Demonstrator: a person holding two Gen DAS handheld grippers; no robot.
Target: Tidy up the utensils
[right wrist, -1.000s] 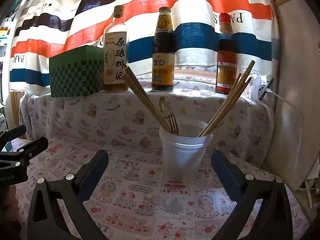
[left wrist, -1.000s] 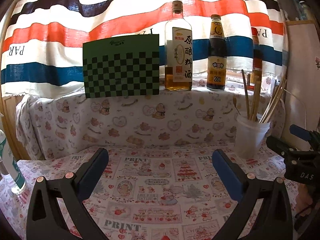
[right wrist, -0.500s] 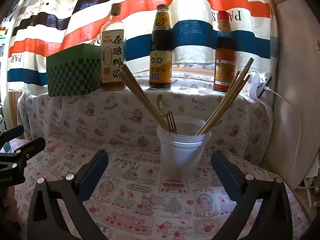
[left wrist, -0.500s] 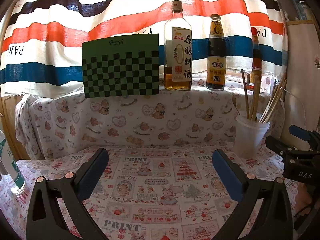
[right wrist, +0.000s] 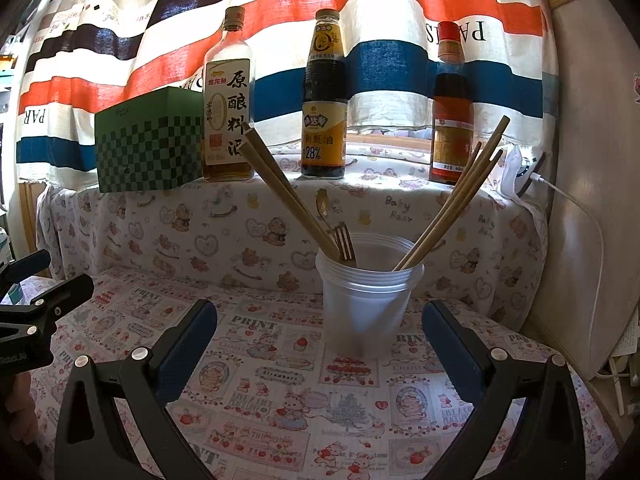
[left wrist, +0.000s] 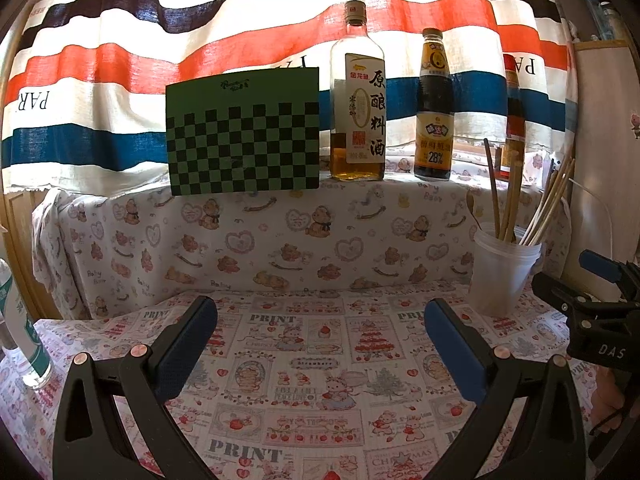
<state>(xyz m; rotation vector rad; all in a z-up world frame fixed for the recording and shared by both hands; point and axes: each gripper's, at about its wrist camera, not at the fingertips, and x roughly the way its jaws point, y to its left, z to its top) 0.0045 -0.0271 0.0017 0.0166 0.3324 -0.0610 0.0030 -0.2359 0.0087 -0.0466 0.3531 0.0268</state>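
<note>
A translucent plastic cup (right wrist: 368, 300) stands on the patterned tablecloth, just ahead of my right gripper (right wrist: 320, 336). It holds several wooden chopsticks (right wrist: 288, 196), a fork (right wrist: 345, 242) and a spoon (right wrist: 322, 206), all leaning on the rim. My right gripper is open and empty, short of the cup. The cup also shows in the left wrist view (left wrist: 502, 276) at the right. My left gripper (left wrist: 320, 336) is open and empty over the cloth. The right gripper's body (left wrist: 596, 320) shows at that view's right edge.
A green checkered box (left wrist: 244, 132) and three sauce bottles (left wrist: 358, 96) (left wrist: 434, 108) (right wrist: 452, 108) stand on the raised ledge behind. A clear bottle (left wrist: 20, 336) stands at the far left. A white cable (right wrist: 588, 220) runs down the right wall.
Both grippers have stayed open and nearly still. The right wrist view has shifted slightly, with the cup a touch nearer.
</note>
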